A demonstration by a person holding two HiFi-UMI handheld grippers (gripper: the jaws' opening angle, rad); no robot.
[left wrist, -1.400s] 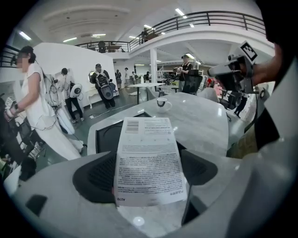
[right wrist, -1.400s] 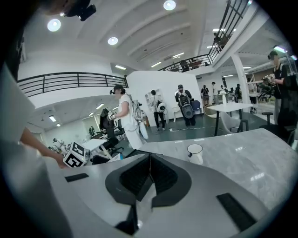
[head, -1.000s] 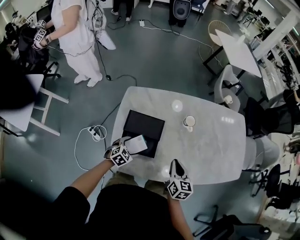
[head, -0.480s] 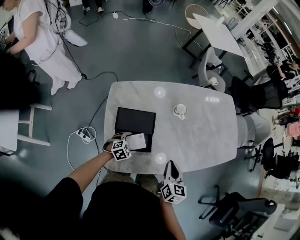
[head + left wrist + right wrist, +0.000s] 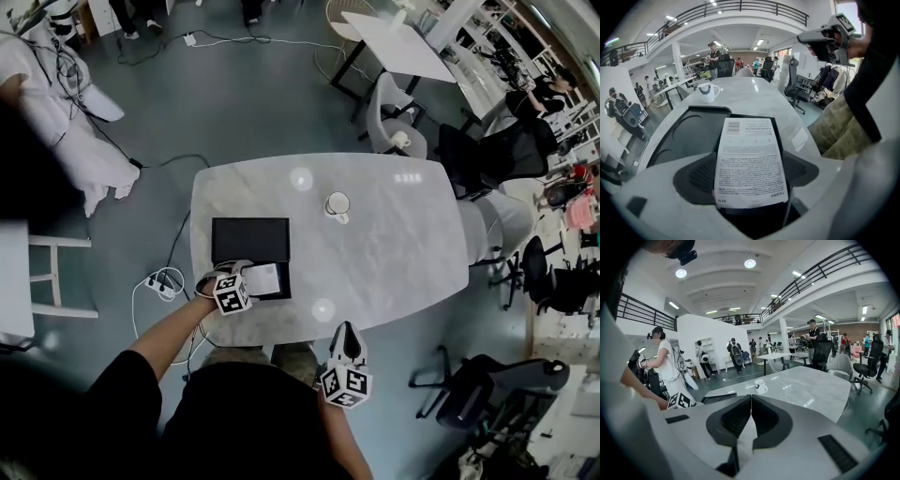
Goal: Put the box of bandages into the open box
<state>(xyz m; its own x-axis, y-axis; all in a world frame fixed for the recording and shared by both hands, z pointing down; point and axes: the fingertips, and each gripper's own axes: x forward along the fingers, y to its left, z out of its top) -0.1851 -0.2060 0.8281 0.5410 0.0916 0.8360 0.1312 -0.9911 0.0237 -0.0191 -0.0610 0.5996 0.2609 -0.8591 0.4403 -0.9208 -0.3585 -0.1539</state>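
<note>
Left gripper (image 5: 751, 180), fingers clamped on the bandage box (image 5: 750, 159), holds it over the open box (image 5: 246, 240), at its lower-right corner in the head view. Best lowered flat, clear of the rim, before release. Right gripper (image 5: 750, 414), fingers together and empty, hangs at lower centre.

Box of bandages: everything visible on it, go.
The box of bandages is a flat white carton, seemingly cardboard, its upward face dense with small black print and a barcode at the far end. It lies roughly level, long axis pointing away, clamped at both side edges by the left tongs, above the near end of the open black box. Whether it touches that box can't be told.
</note>
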